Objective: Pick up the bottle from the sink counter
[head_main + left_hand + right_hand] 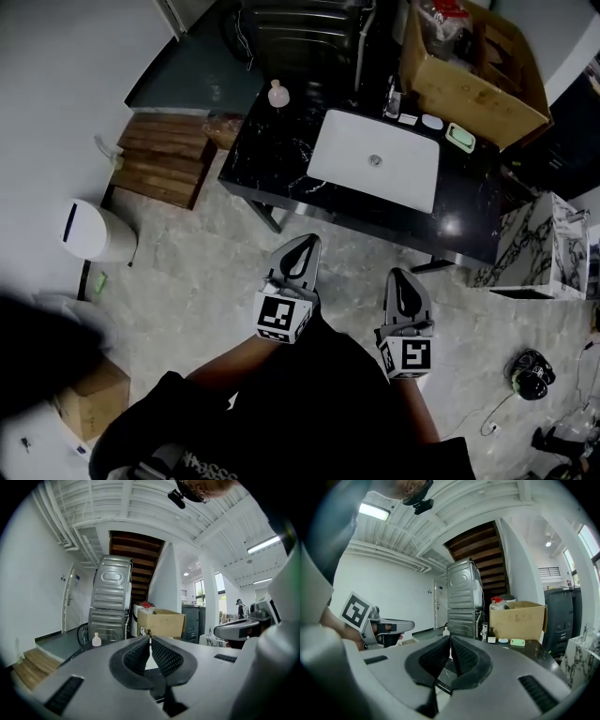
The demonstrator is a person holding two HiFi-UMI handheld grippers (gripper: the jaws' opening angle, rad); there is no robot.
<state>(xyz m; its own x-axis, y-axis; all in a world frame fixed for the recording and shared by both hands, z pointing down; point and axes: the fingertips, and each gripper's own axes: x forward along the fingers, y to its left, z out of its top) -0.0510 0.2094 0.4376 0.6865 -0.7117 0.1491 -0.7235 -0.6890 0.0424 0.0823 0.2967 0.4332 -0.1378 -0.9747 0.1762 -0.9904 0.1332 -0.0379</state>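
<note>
Head view is showing the two tongs nearest to the person, over the pale tiled floor (202, 258) and short of the desk: the left tongs (306, 244) and the right tongs (398, 277). In each gripper view the ribbed black pads are pressing together with nothing between them, so both tongs are closed and empty.

Beyond them the black marble desk (258, 161) is carrying a white rectangular basin (375, 161). The small pale plastic bottle with a narrow cap (277, 94) is standing upright at the far left corner of the desk, left of the basin and well apart from both tongs.

From the left tongs it is lying ahead and a little to the left, as the left gripper view is also showing (96, 640). The right gripper view is showing it almost over the closed tips (446, 631), but farther off. I am judging the left tongs to be nearer. Because the long axis is vertical, the tongs probably need to open and come level to the body from the side.
</note>
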